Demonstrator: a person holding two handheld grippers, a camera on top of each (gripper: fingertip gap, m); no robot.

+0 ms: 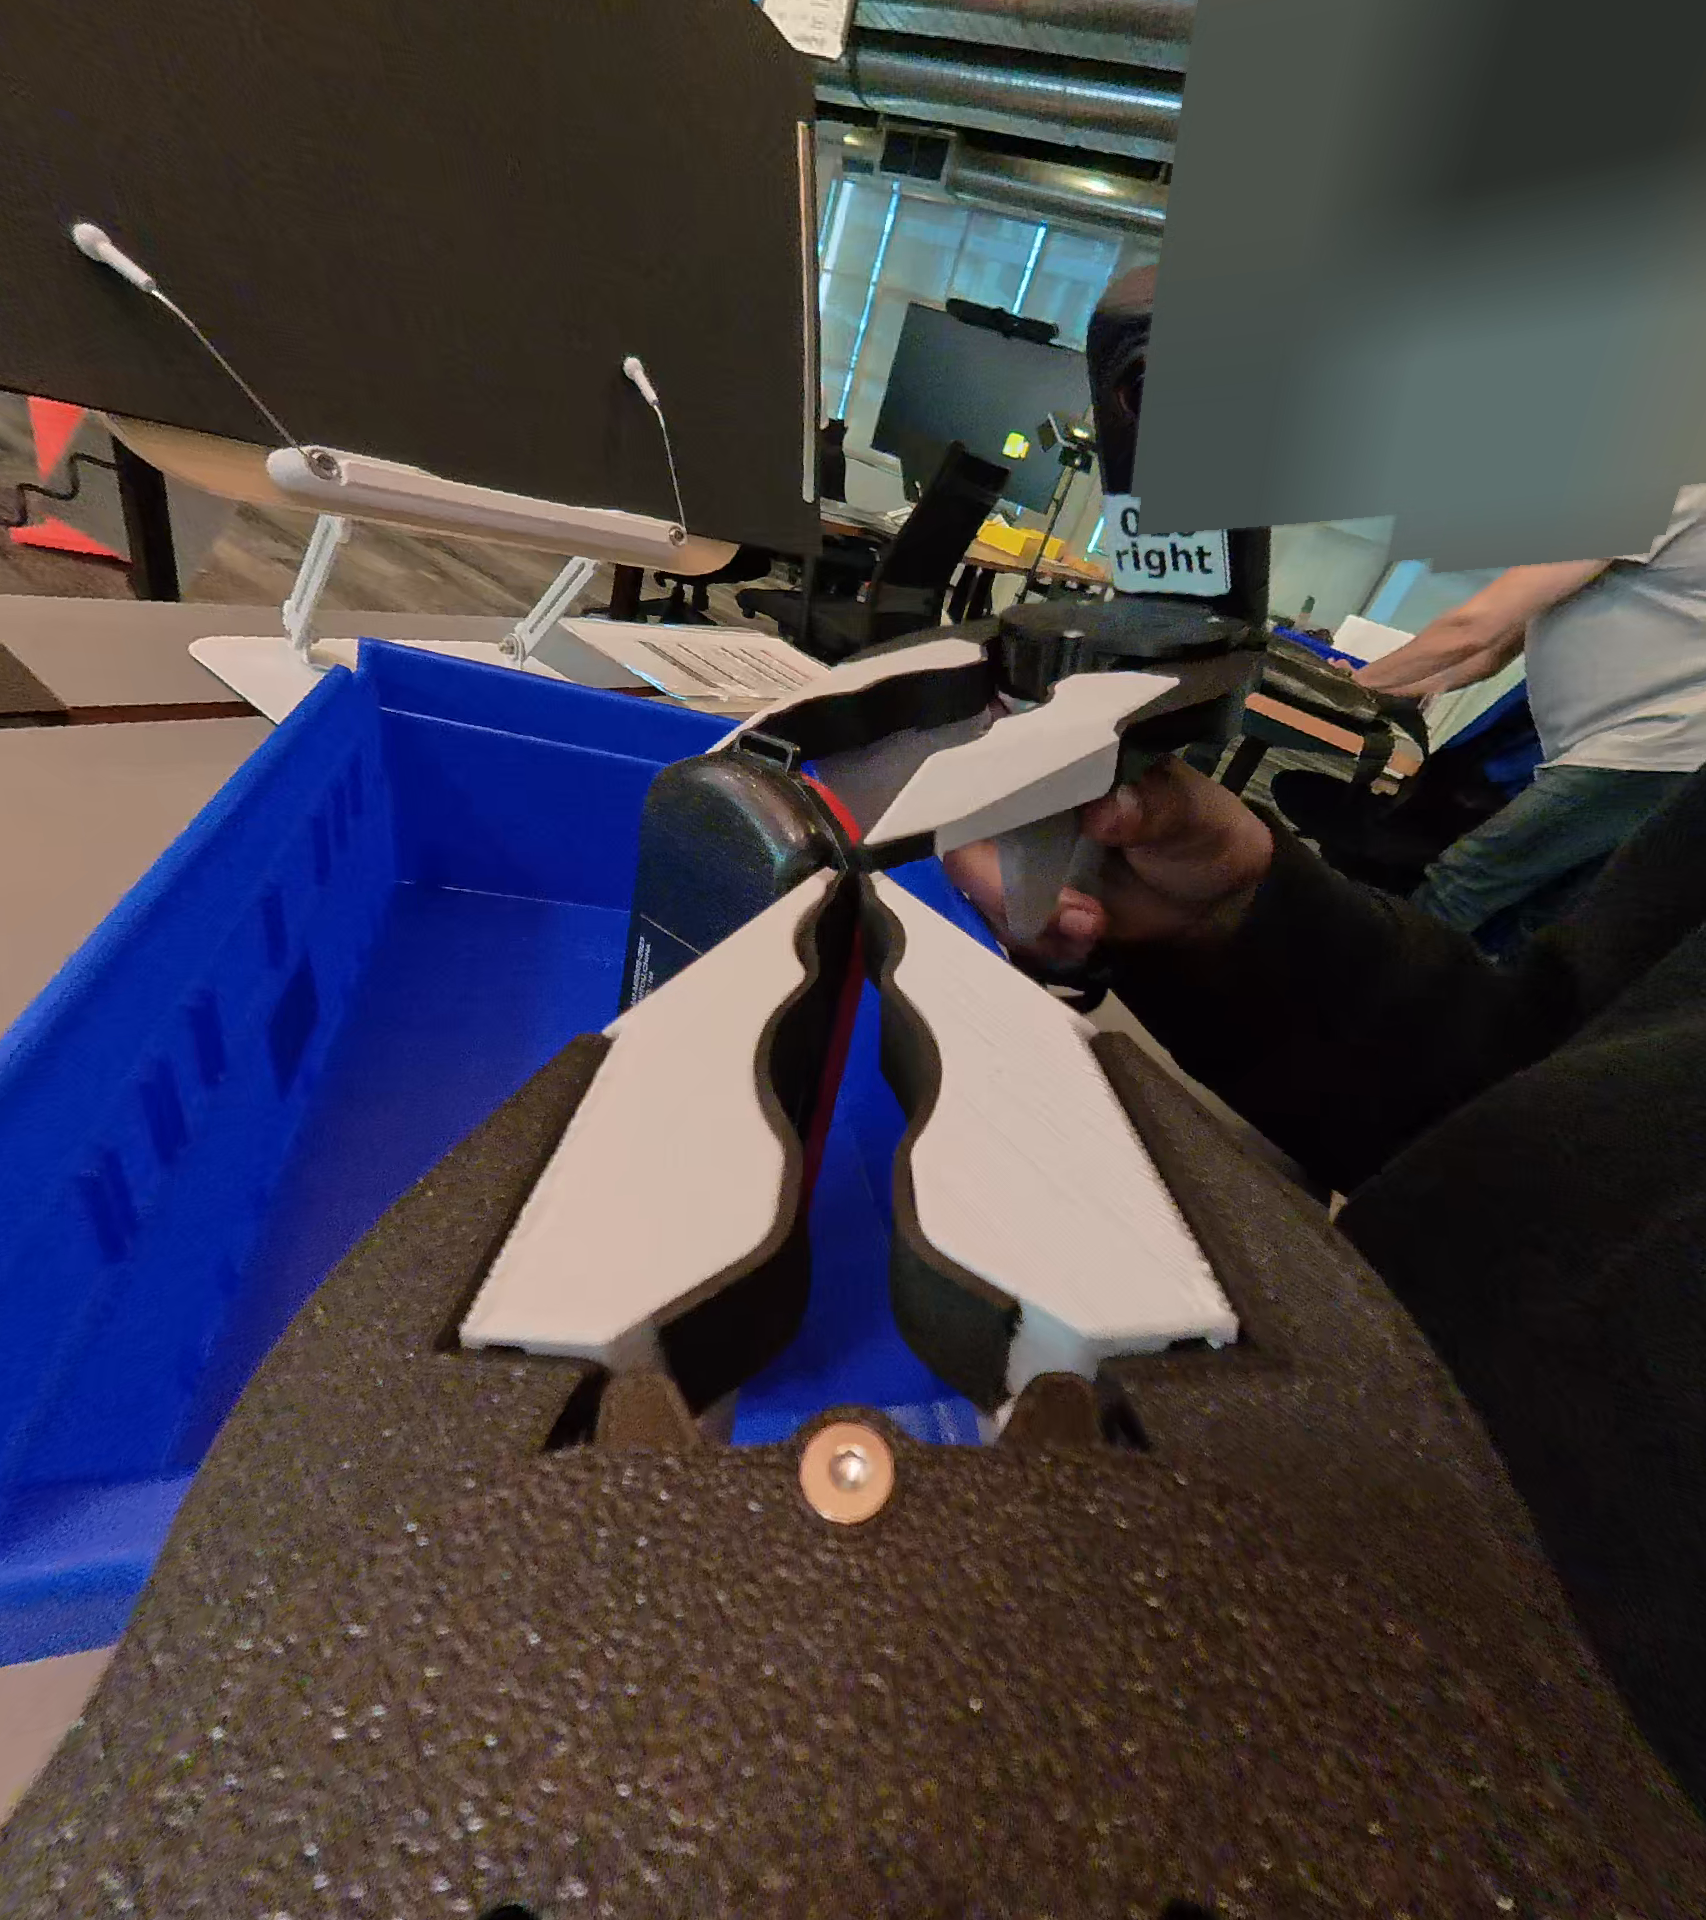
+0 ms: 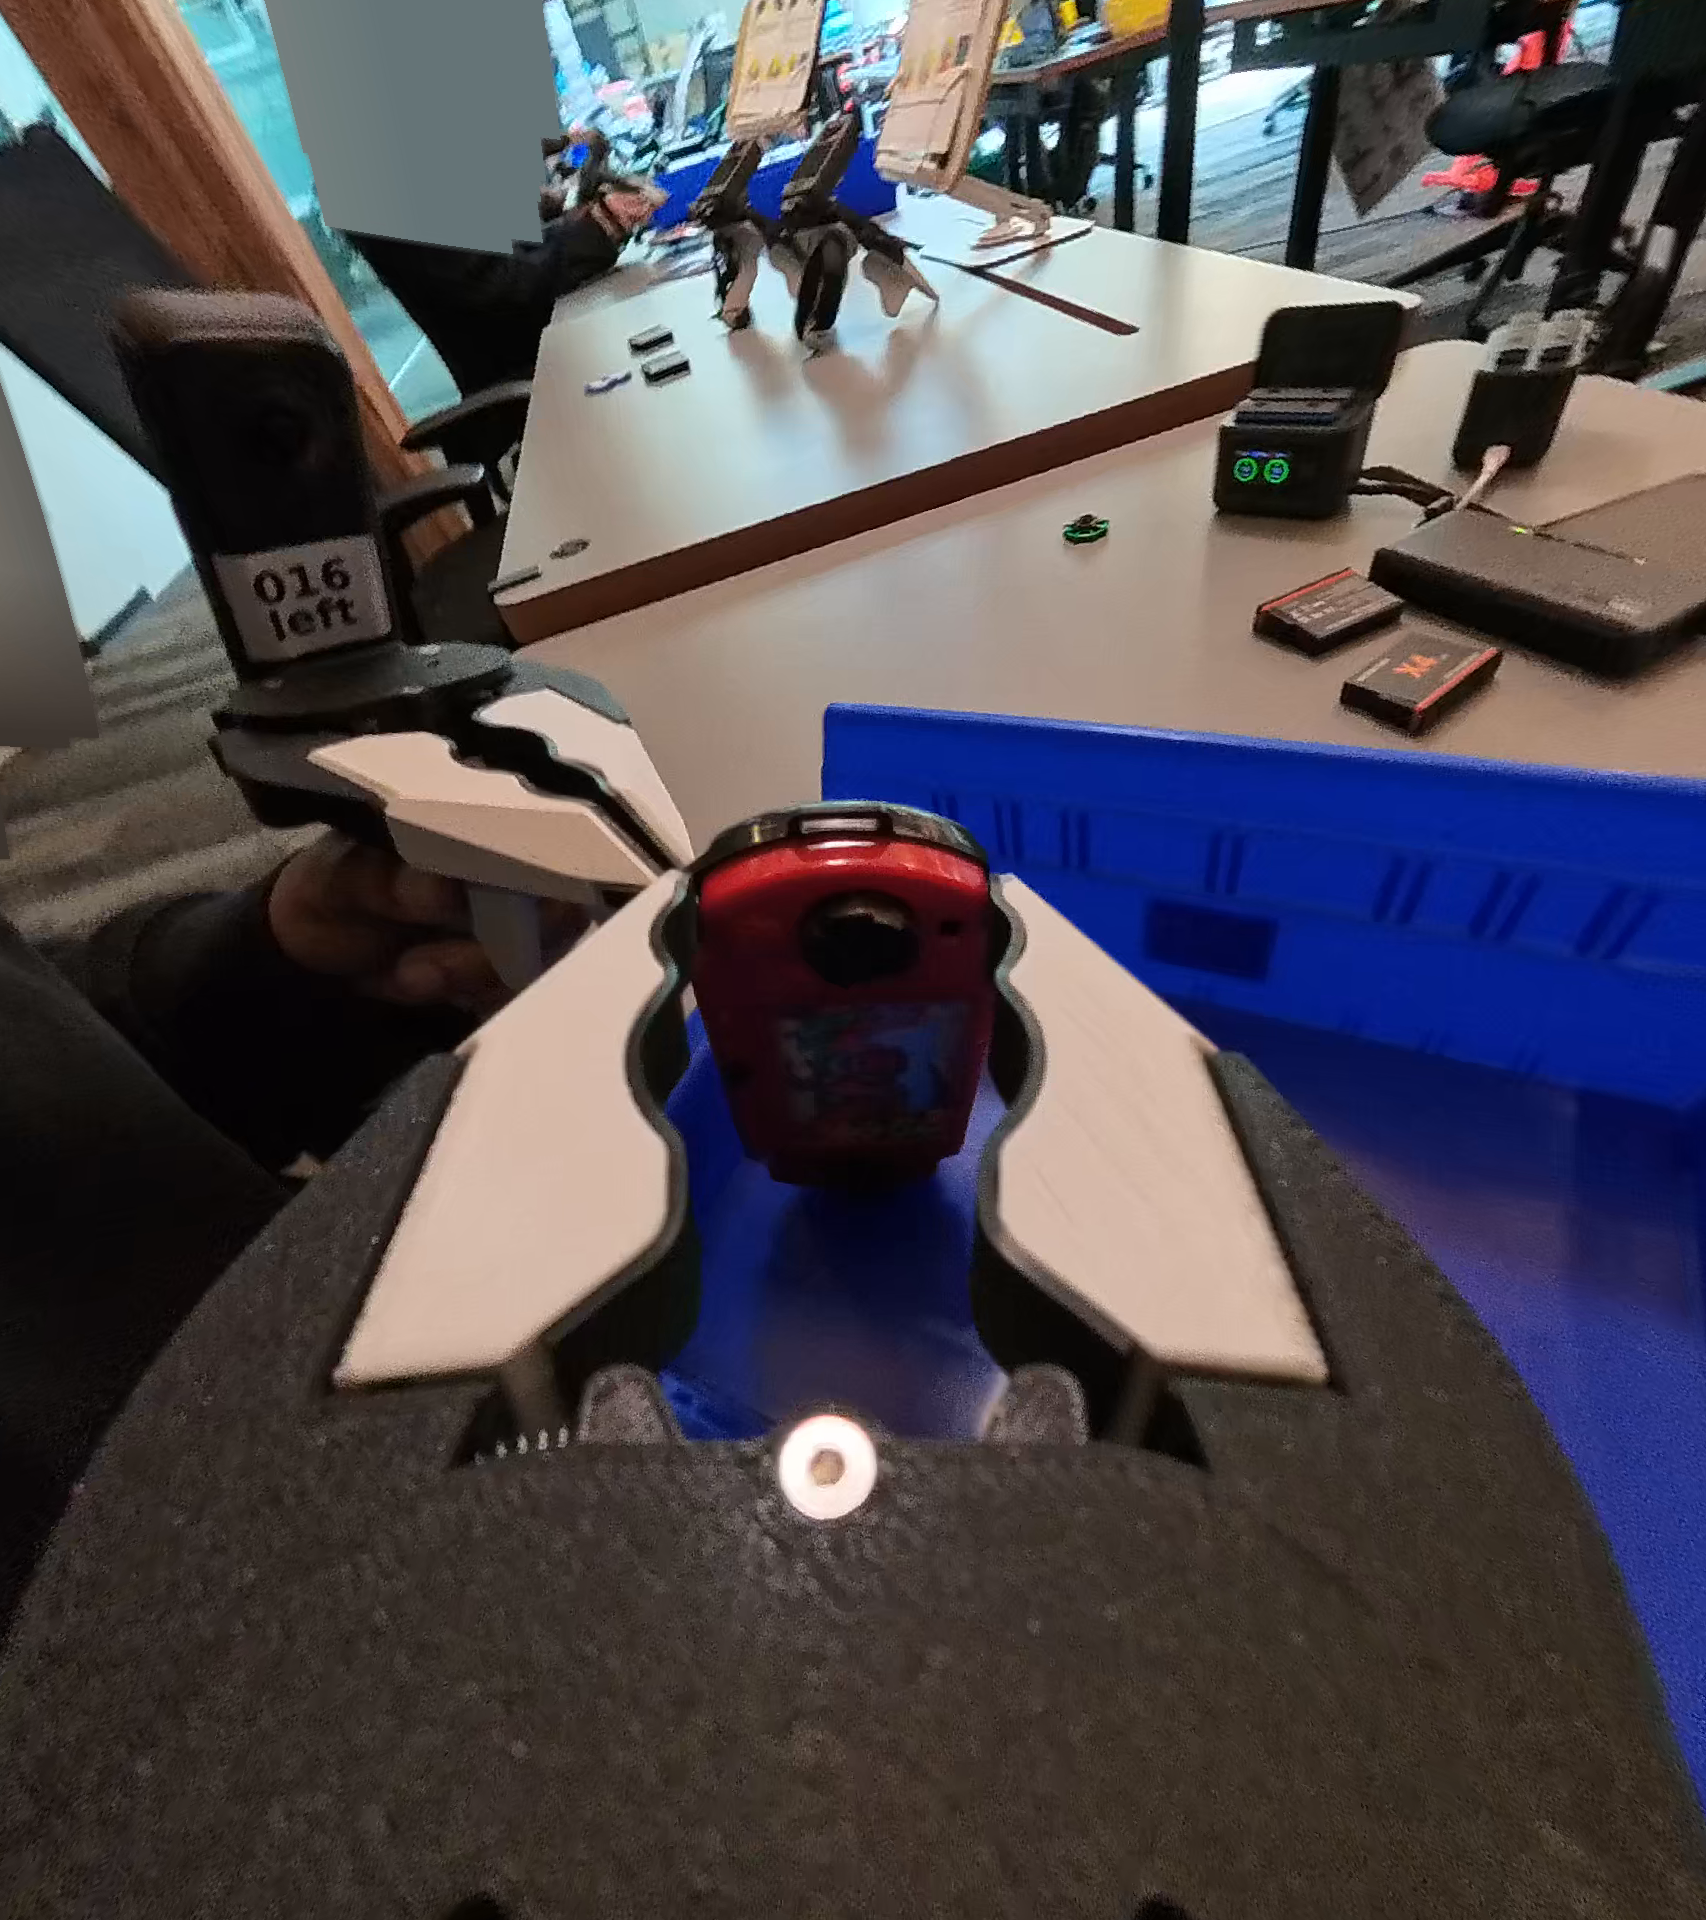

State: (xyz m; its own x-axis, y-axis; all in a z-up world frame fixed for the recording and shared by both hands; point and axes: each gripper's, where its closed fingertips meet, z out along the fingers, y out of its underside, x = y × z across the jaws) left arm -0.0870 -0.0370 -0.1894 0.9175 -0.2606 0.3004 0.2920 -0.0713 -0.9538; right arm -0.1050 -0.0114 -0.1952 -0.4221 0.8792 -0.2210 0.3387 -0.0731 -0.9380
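- An open office: a grey desk [image 2: 932, 623] carries a blue plastic bin [image 1: 205, 1039], with battery packs [image 2: 1420, 681] and a charger case [image 2: 1296, 416] beyond it.
- A small red-and-black camcorder [image 2: 844, 997] stands upright above the bin, long axis vertical, red lens face toward the right wrist camera, black back away from it.
- Right hand-held gripper [image 2: 844, 914] grips the camcorder's sides near the top.
- Left hand-held gripper [image 1: 844, 883] pinches its edge, fingers nearly together.

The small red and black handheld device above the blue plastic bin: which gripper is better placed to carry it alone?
Probably the right gripper: its fingers span the device at both sides. The left gripper only pinches one edge.
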